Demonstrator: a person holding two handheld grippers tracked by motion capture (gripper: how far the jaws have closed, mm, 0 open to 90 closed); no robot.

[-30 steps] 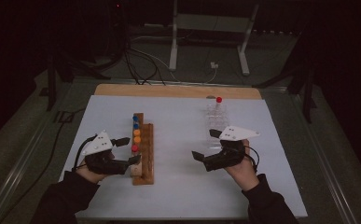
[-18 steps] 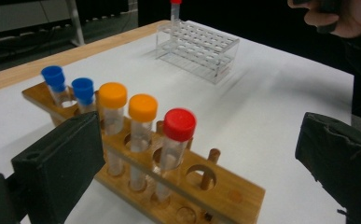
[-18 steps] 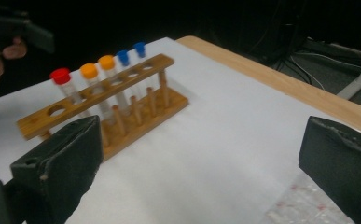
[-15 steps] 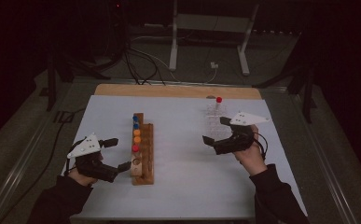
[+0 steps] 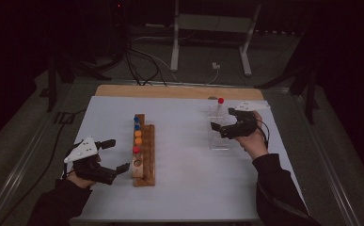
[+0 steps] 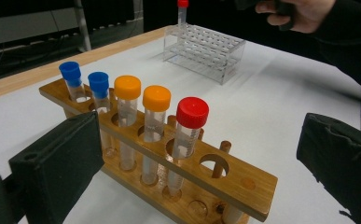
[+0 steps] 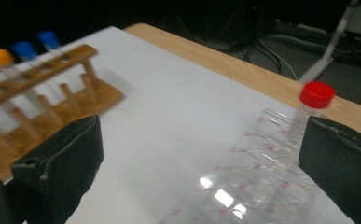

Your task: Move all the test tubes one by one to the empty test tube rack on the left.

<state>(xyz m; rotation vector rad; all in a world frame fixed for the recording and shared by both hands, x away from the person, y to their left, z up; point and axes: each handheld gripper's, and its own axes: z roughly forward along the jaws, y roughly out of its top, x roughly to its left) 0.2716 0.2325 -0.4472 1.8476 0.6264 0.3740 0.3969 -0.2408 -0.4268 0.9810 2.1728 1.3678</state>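
A wooden rack (image 6: 178, 172) stood on the white table (image 5: 189, 183), left of middle, and held five capped tubes in one row: two blue-capped tubes (image 6: 71, 74) at the far end, then two orange-capped tubes (image 6: 127, 88), then one red-capped tube (image 6: 192, 112) nearest the person. Beside that red cap, at the rack's near end, one hole (image 6: 214, 165) stood empty. A second row of short wooden pegs ran along the rack's other side.

The left gripper (image 5: 114, 155) hung just beside the near end of the rack, its jaws having just been opening; in the left gripper view they stood wide apart with nothing between them, the rack and its tubes lying ahead in the gap.

One clear plastic rack (image 5: 219, 134) sat well apart on the right part of the table, with a single red-capped tube (image 5: 220, 104) upright at its far corner. The right gripper (image 5: 219, 127) was over this clear rack; in the right gripper view its jaws were spread wide and held nothing, the lone tube (image 7: 311, 109) just inside the right-hand jaw, whether touching it I could not tell
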